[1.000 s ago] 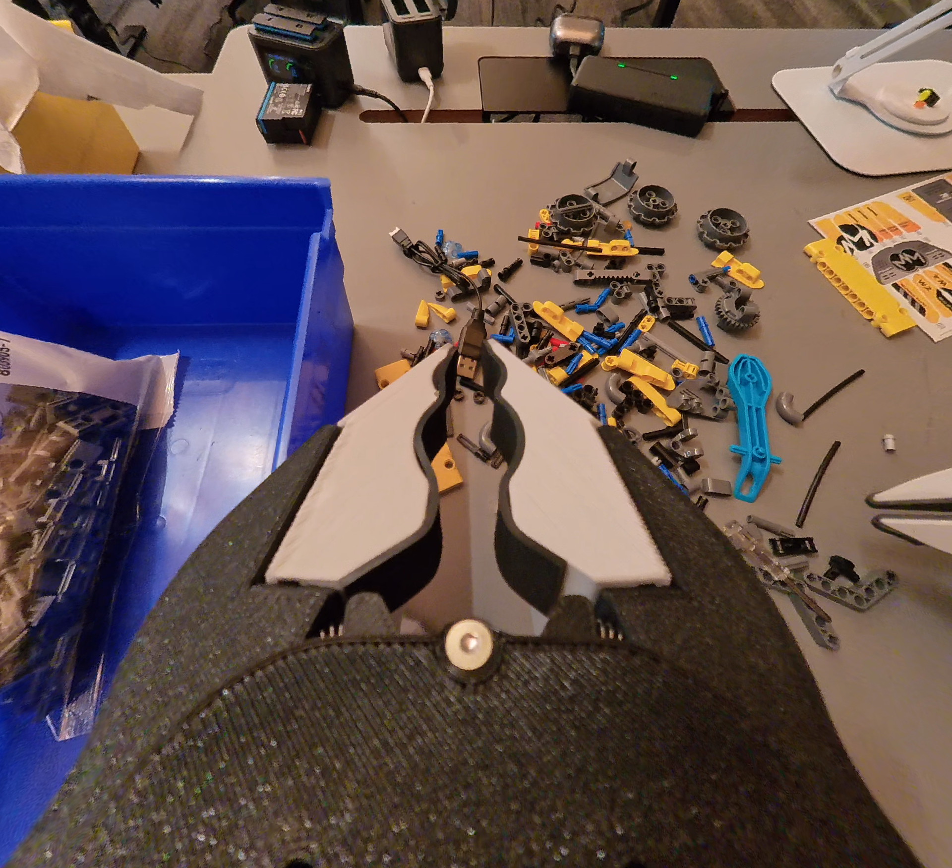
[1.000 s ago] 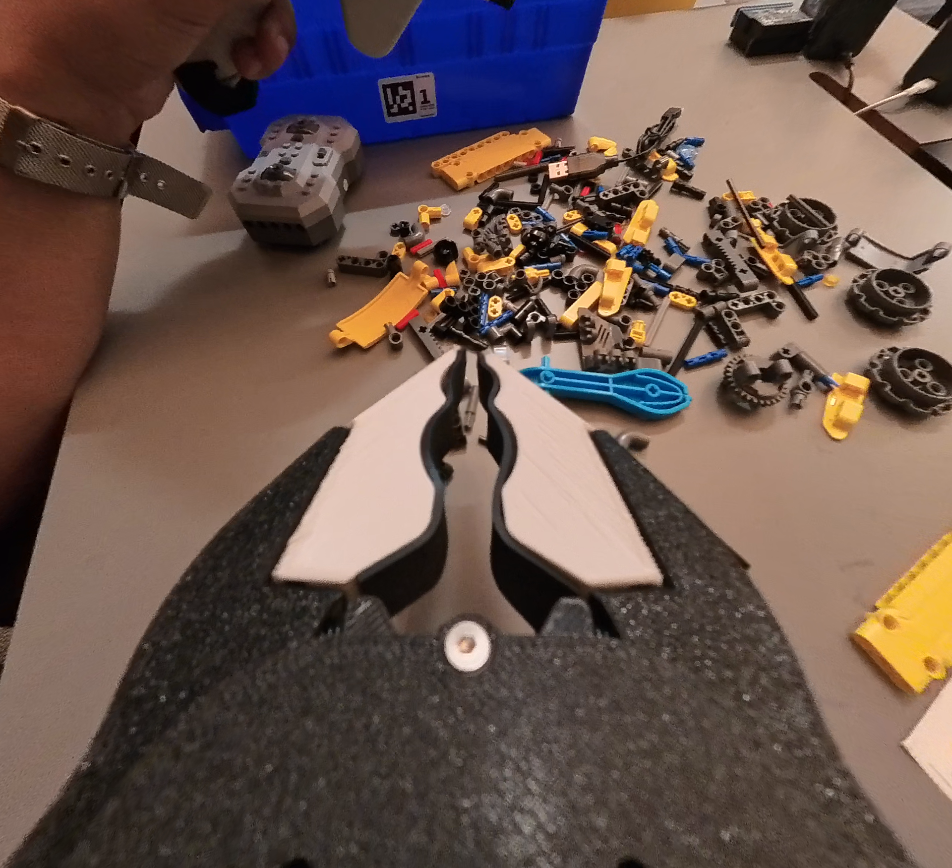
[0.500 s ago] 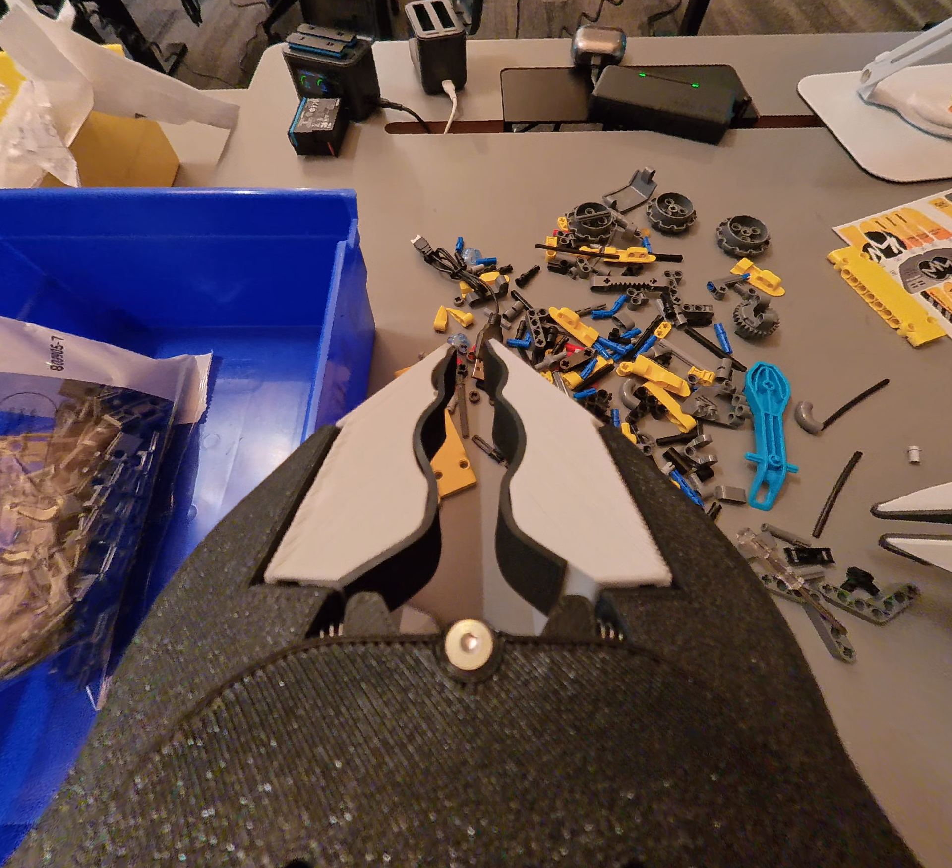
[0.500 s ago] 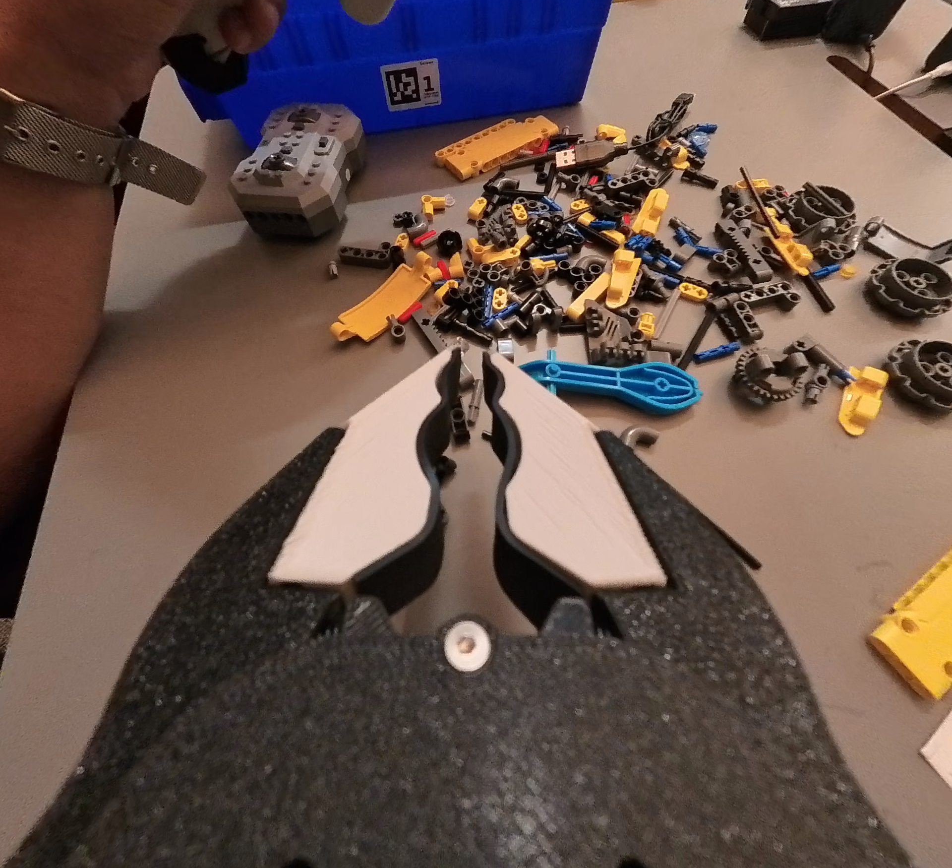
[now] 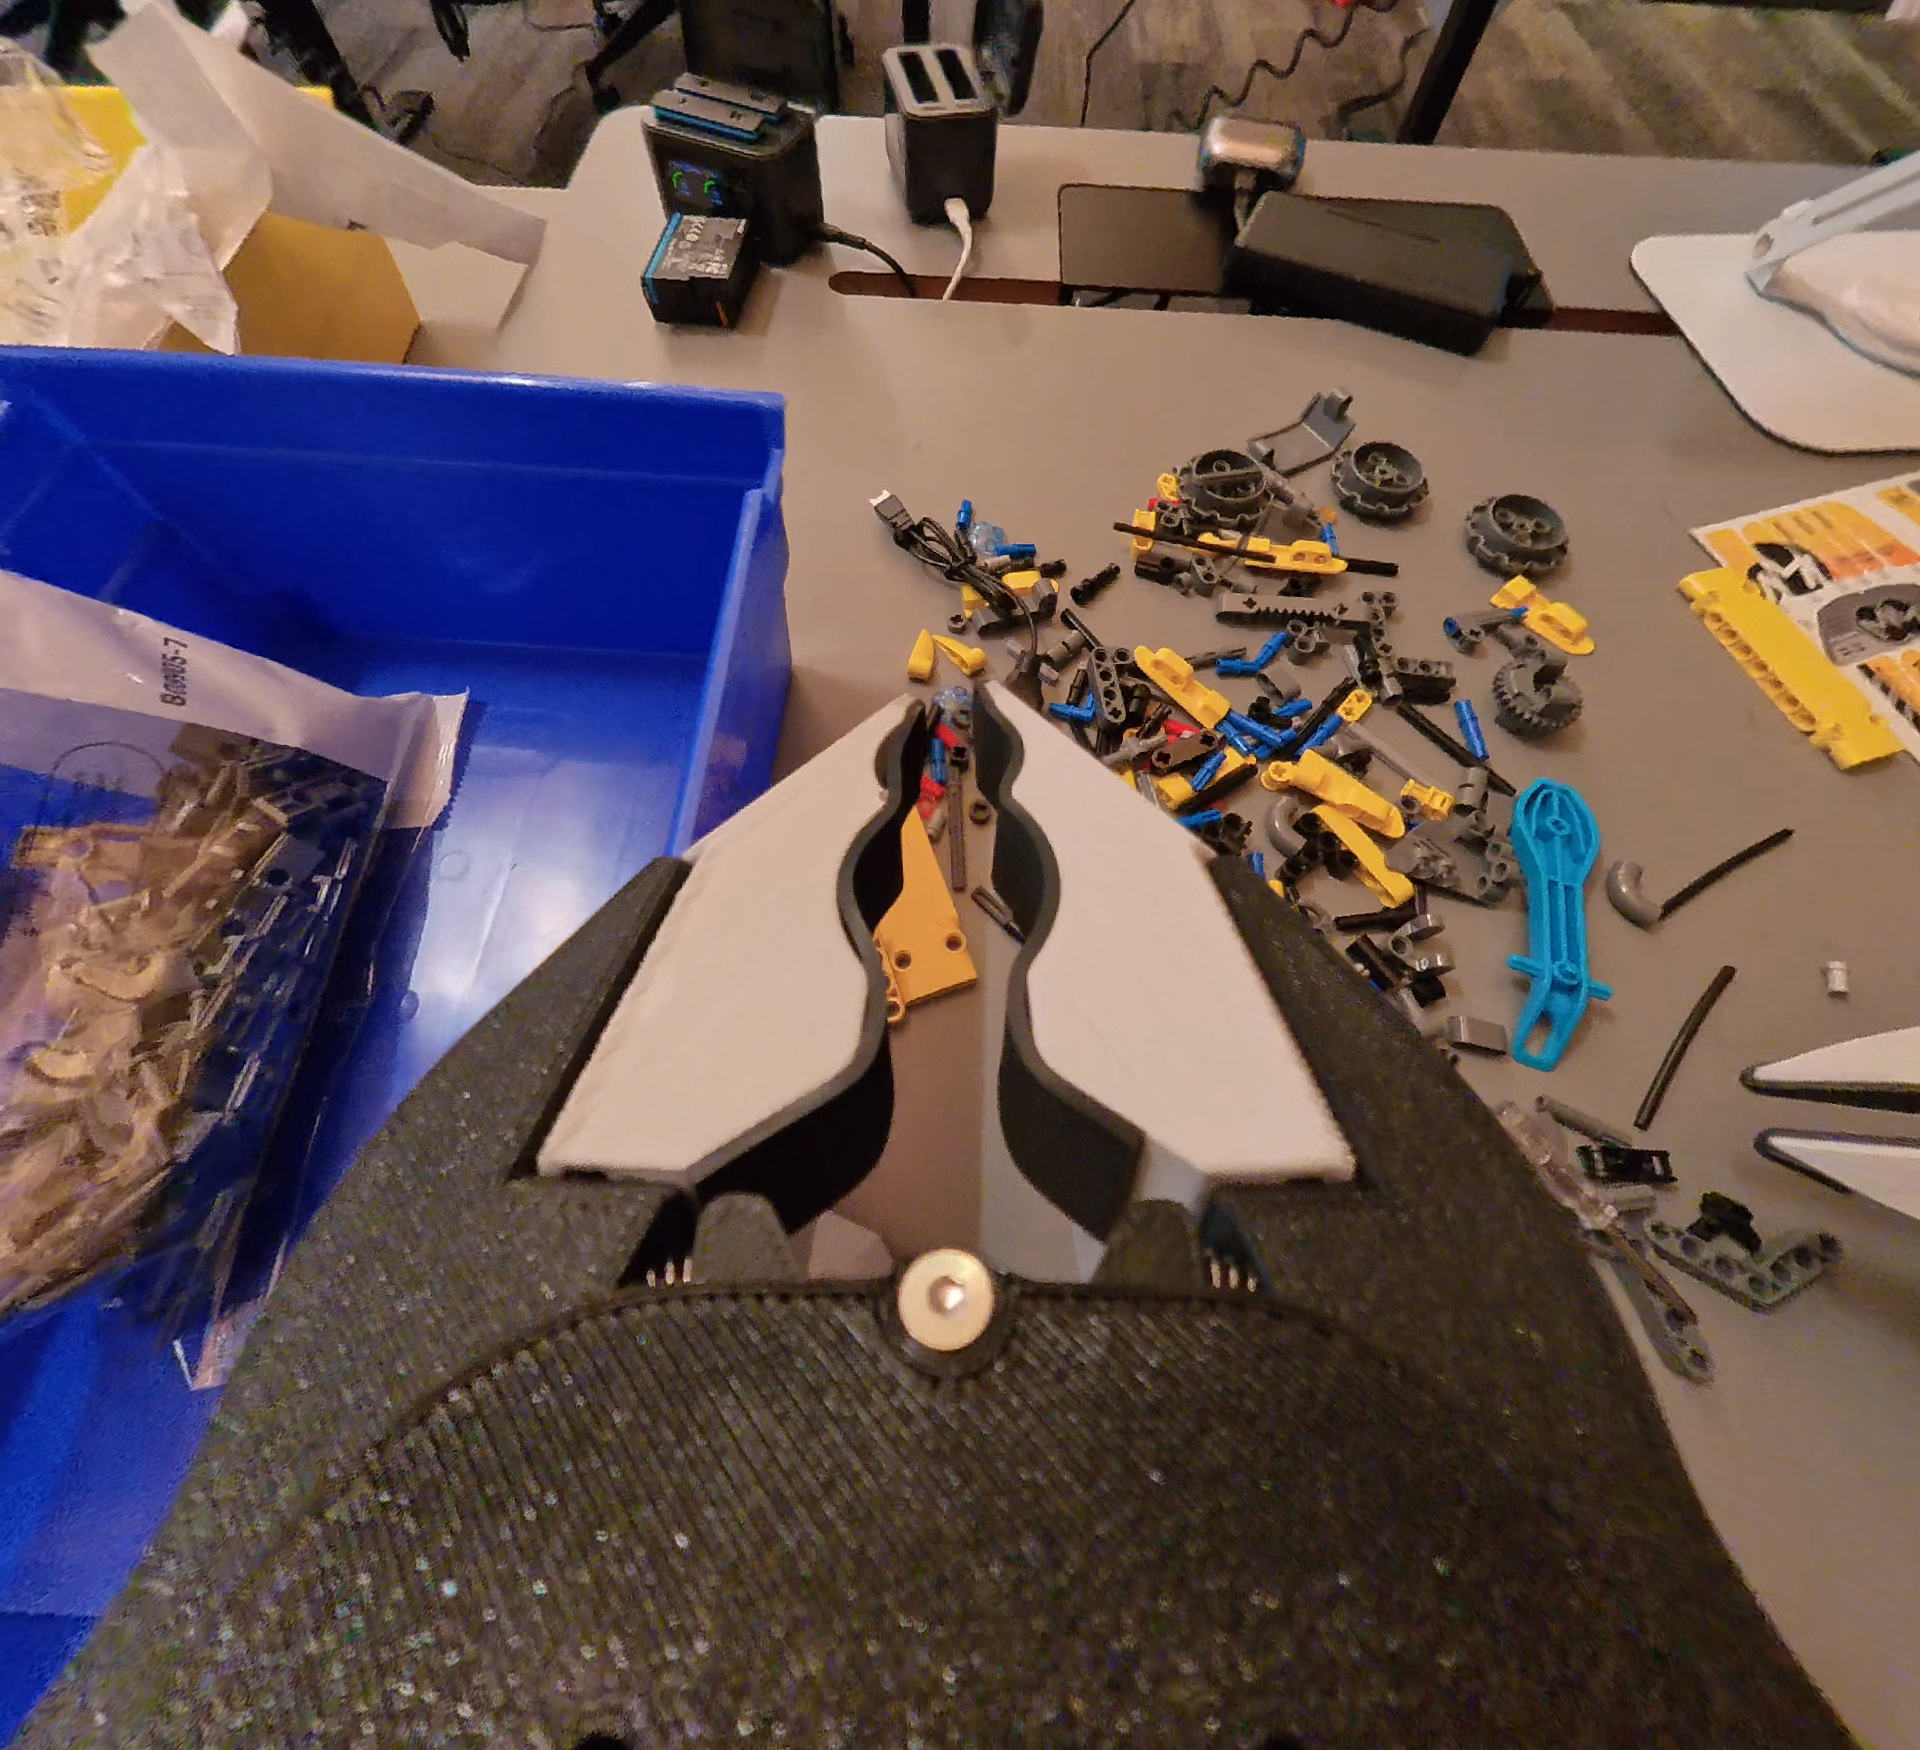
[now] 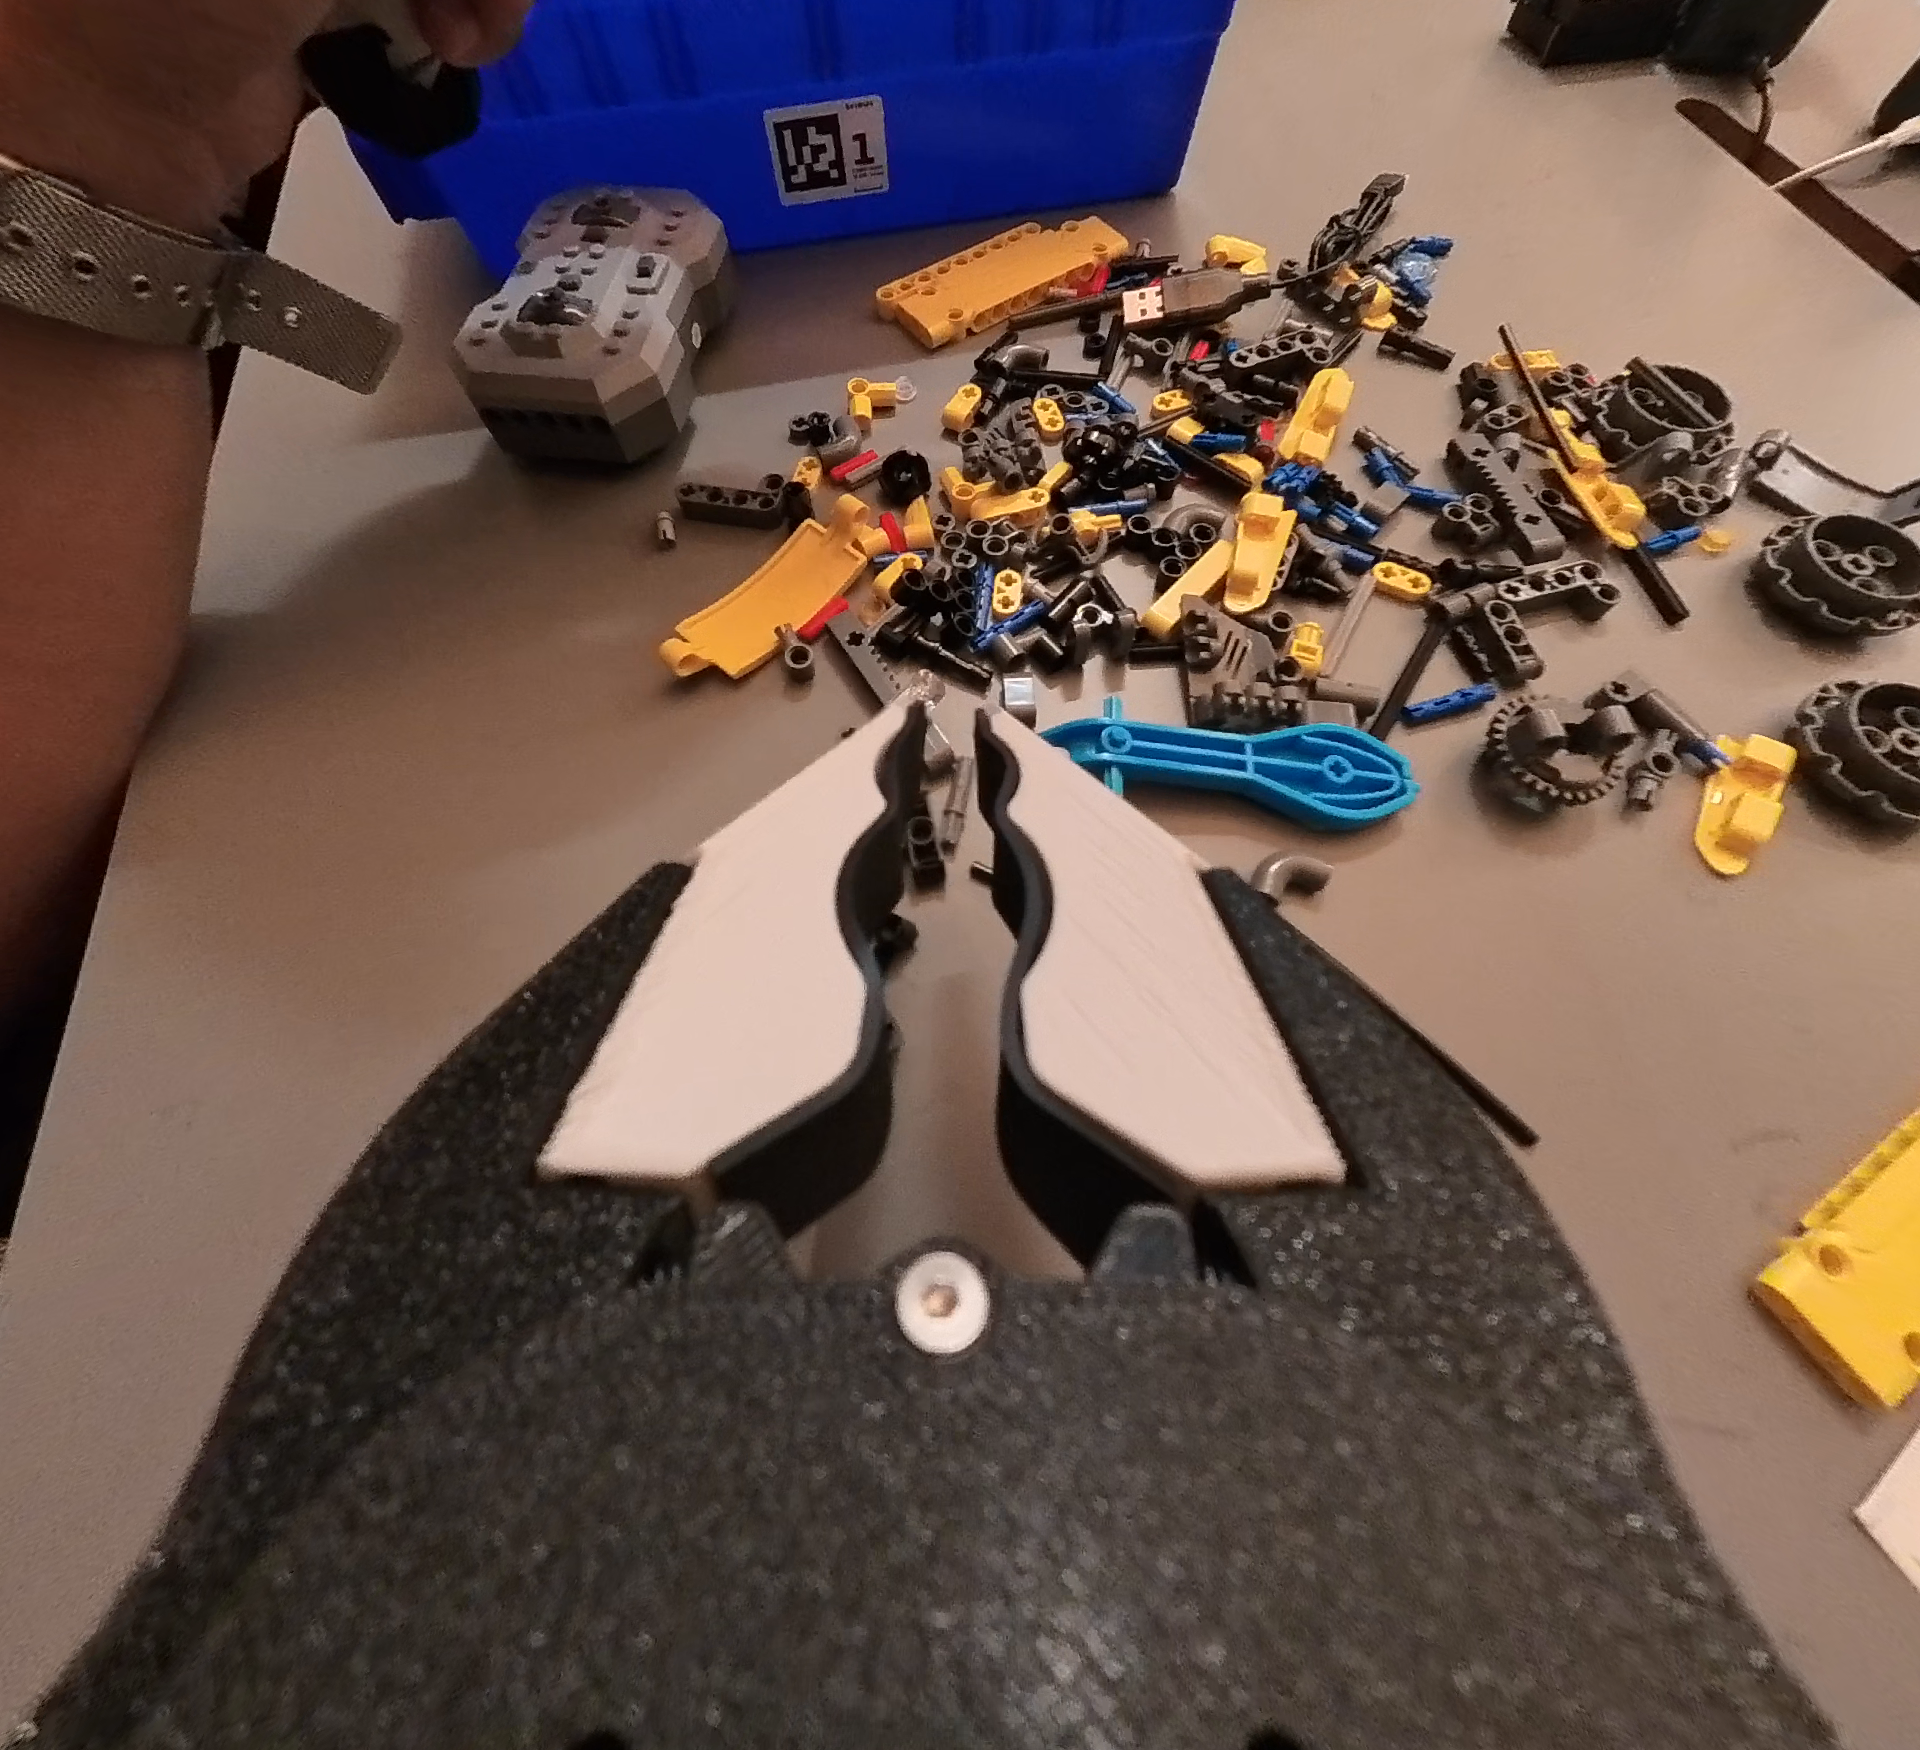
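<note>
Left gripper (image 5: 948, 713) and right gripper (image 6: 948, 726), jaws narrow and empty, hover over brick pile (image 6: 1226, 516); blue bin (image 6: 935, 27) at 12 bears square-code sticker (image 6: 828, 150); printed bag (image 5: 156, 869) cut off at 9.

Left claw (image 5: 948, 713), seemingly empty, hovers beside blue bin (image 5: 582, 495).

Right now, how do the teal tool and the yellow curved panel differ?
The teal tool is a straight openwork piece lying apart at the pile's near edge; the yellow curved panel is solid, arced, and has small pieces overlapping its ends. The tool lies just beyond the right gripper; the panel sits farther left. Both lie flat on the table.
</note>
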`<action>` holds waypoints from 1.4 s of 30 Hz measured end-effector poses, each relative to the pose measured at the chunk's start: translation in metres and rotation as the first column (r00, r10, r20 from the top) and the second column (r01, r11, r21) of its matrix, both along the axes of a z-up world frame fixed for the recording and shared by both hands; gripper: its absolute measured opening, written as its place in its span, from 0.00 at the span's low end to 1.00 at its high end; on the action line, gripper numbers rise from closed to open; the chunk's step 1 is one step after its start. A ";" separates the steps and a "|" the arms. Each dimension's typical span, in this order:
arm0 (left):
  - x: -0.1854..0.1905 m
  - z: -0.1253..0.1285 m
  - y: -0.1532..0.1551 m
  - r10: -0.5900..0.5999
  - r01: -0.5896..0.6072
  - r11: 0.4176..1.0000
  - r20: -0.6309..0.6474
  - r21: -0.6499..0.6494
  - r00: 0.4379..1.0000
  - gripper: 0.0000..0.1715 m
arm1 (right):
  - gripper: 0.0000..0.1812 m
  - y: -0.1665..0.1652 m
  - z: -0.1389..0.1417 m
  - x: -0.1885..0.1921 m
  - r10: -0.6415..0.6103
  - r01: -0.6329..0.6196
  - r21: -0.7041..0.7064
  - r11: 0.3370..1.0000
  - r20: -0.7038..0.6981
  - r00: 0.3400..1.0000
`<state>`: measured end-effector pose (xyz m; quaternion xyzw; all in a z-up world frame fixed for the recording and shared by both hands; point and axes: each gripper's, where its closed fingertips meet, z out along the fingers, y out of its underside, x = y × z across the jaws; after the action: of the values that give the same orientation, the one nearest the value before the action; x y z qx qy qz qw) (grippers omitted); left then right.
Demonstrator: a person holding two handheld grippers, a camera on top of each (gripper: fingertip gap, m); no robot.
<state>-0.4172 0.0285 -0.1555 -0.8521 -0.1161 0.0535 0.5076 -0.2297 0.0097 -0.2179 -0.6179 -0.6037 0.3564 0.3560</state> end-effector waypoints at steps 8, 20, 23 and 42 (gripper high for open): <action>-0.005 0.006 -0.004 0.015 -0.016 0.999 0.025 0.040 1.000 0.05 | 0.05 0.003 -0.002 0.000 -0.008 0.008 0.009 1.000 0.007 1.000; -0.003 0.003 -0.002 0.006 -0.006 1.000 0.011 0.023 1.000 0.05 | 0.07 0.004 -0.004 0.001 -0.012 0.012 0.016 1.000 0.013 1.000; -0.002 0.002 -0.001 0.002 -0.002 1.000 0.011 0.019 1.000 0.06 | 0.07 0.003 -0.005 0.000 -0.010 0.010 0.020 1.000 0.018 1.000; 0.003 -0.002 0.004 -0.028 0.028 1.000 -0.027 -0.008 0.999 0.07 | 0.09 0.001 -0.010 -0.001 -0.002 0.001 0.032 0.999 0.035 0.999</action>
<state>-0.4144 0.0324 -0.1577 -0.8548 -0.0972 0.0586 0.5064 -0.2309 0.0106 -0.2282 -0.6186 -0.6149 0.3355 0.3558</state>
